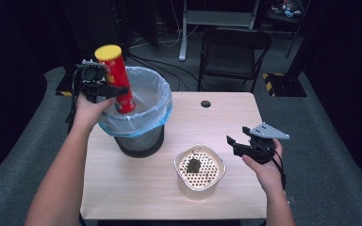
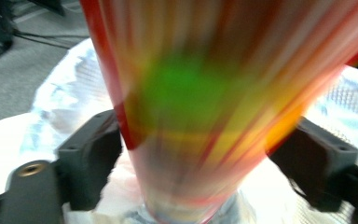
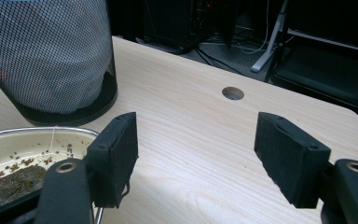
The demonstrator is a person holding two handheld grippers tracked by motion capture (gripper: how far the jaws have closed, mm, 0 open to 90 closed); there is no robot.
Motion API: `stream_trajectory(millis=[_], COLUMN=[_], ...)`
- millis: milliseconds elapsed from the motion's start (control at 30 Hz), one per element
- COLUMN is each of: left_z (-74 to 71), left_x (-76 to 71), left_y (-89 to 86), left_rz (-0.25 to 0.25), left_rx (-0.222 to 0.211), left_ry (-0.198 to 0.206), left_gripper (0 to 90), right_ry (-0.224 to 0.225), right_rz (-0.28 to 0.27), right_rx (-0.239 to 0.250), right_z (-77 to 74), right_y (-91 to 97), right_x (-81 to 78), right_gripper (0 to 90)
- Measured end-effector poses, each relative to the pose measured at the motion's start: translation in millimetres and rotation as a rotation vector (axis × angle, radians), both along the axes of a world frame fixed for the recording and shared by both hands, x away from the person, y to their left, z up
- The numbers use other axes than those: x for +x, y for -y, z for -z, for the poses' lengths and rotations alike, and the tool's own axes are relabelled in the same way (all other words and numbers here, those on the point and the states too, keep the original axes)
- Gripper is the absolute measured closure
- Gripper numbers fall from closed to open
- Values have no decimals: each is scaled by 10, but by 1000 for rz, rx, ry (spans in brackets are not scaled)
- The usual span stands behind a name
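A red chip can [image 1: 118, 80] with a yellow lid, a black mesh bin [image 1: 139, 141] lined with a pale blue-white bag [image 1: 153, 94], a cream perforated container [image 1: 200, 172], and a light woodgrain table [image 1: 122, 188].

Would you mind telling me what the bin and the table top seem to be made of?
The bin looks like black metal mesh, with fine holes showing in its wall, lined with a thin translucent plastic bag. The table top looks like pale wood or laminate, matte, with printed-looking grain.

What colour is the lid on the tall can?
Yellow. The lid tops the red can held by the left gripper, clearest in the high view.
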State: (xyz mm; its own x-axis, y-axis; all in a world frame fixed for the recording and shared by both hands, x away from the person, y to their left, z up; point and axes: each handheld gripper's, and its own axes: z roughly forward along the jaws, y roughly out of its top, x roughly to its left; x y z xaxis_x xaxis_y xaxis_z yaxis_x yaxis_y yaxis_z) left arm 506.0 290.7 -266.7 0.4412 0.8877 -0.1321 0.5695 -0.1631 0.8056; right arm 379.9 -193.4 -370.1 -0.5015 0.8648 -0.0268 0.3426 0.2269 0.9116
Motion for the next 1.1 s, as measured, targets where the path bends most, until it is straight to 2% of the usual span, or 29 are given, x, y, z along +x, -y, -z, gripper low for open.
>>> stream_trajectory(millis=[67, 133, 267, 400, 567, 600, 733, 867, 900, 933, 1100], left_z=[-12, -12, -20, -71, -197, -197, -226, -226, -235, -235, -210], left_x=[-25, -36, -107, -228, -523, -523, -737, -925, -1024, -1024, -1303], left_y=[-46, -58, -110, -140, -135, -135, -99, -94, -97, -97, -94], left_rz=[-20, -23, -4, 29, 116, 116, 186, 221, 237, 237, 292], left_rx=[-13, -13, 4, 17, -26, -26, 1, -4, -10, -10, -6], left_ry=[22, 22, 16, 33, 59, 59, 57, 59, 64, 64, 79], left_gripper=[137, 132, 138, 162, 264, 275, 319, 327, 330, 331, 332], right_ry=[1, 1, 2, 4, 3, 3, 4, 1, 0, 0, -5], right_rz=[0, 3, 5, 12, 8, 8, 12, 18, 19, 19, 21], right_rx=[1, 3, 9, 13, 5, 5, 4, 9, 9, 9, 10], right_z=[3, 3, -8, -12, -9, -9, -7, -2, 1, 1, 13], right_y=[14, 21, 39, 42, 38, 38, 44, 60, 63, 63, 76], right_x=[2, 1, -9, -10, -9, -9, -9, -7, -8, -8, -1], right_gripper=[299, 299, 299, 299, 299, 299, 299, 299, 299, 299, 299])
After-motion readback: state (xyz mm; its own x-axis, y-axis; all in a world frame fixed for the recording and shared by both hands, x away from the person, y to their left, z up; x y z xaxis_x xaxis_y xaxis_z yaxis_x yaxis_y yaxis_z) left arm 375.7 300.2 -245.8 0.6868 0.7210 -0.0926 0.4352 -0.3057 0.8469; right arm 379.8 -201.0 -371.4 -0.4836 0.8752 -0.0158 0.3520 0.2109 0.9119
